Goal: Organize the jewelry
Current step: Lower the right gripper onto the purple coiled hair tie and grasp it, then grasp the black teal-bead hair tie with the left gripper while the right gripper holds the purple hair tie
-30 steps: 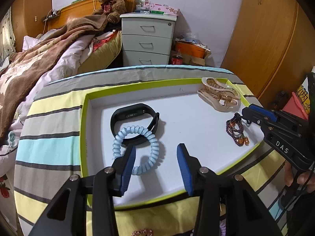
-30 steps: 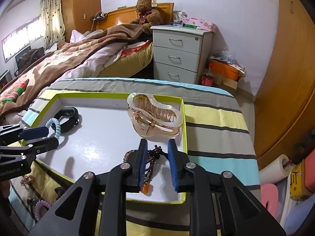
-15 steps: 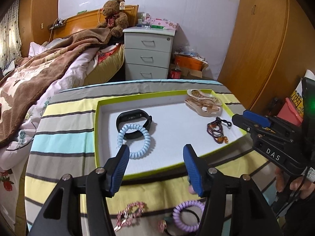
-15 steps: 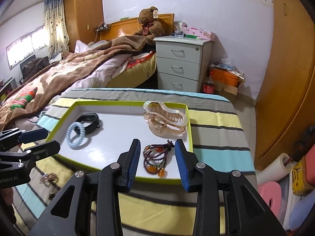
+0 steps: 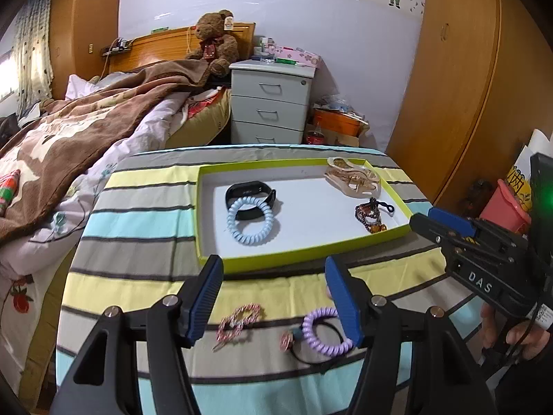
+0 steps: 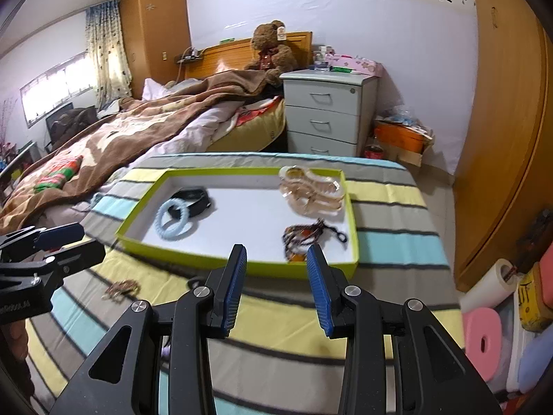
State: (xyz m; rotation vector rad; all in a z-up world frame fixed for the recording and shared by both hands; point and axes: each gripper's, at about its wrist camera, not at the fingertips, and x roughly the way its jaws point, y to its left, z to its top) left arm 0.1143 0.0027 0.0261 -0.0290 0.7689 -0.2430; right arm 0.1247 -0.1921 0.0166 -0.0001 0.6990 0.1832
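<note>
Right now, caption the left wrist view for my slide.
Open left tool above loose hair accessories; tray holds four pieces.

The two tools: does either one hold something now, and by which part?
Nothing is held. The left tool and the right tool are both open and empty, short of the tray.

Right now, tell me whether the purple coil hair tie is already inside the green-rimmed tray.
No: the purple coil hair tie lies on the striped cloth, outside the near rim of the tray.
</note>
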